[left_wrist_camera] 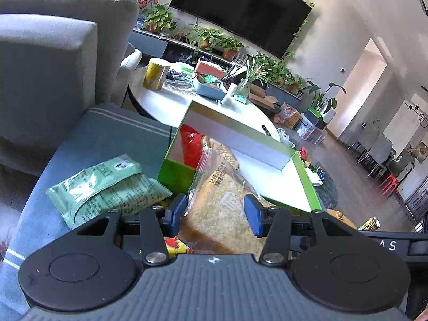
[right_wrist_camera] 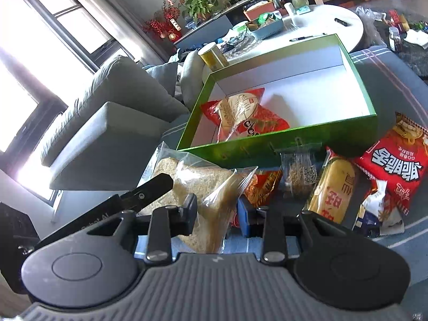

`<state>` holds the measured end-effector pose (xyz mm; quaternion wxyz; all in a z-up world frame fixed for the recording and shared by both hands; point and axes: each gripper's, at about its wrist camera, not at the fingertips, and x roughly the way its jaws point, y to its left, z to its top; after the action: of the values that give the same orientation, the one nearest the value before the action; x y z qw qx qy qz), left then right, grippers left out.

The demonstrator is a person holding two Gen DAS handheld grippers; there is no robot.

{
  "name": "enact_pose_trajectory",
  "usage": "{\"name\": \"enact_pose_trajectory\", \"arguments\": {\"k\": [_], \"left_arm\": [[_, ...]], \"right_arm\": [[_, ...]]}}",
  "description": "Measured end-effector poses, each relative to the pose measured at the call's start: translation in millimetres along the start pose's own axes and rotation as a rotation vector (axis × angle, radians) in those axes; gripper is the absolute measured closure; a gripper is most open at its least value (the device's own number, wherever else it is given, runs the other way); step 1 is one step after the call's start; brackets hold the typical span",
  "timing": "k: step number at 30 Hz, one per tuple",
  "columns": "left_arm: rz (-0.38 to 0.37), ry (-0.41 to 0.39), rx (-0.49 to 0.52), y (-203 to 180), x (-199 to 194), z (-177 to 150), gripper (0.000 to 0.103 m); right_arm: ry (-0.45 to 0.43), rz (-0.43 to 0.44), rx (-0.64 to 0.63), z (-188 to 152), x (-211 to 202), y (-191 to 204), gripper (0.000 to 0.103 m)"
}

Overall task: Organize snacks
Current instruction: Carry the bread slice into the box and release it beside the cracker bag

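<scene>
Both hand-held grippers, left (left_wrist_camera: 215, 214) and right (right_wrist_camera: 217, 211), clamped the bagged bread (right_wrist_camera: 203, 187) just before the green box (right_wrist_camera: 267, 147), so it likely needed lifting level over the wall without squeezing harder.

bread bag (right_wrist_camera: 198, 187): clear, sliced brown loaf, I see it raised before the box
green box (right_wrist_camera: 355, 80): open, white inside, red snack pack (right_wrist_camera: 248, 117) lying in it
</scene>
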<state>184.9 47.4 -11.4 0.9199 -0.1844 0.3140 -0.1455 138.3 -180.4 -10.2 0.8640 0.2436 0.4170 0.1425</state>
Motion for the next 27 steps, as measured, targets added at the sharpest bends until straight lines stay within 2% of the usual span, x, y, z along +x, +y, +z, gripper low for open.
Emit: {"name": "enact_pose_trajectory", "arguments": {"k": [18, 27], "left_arm": [[-0.009, -0.034, 0.047, -36.5, 42.5, 30.4, 0.059], [0.012, -0.032, 0.049, -44.8, 74.9, 39.5, 0.059]], "right_arm": [[-0.052, -0.002, -0.001, 52.4, 7.3, -24.1, 0.035], [-0.033, 0.016, 0.036, 73.2, 27.5, -48.3, 0.034]]}}
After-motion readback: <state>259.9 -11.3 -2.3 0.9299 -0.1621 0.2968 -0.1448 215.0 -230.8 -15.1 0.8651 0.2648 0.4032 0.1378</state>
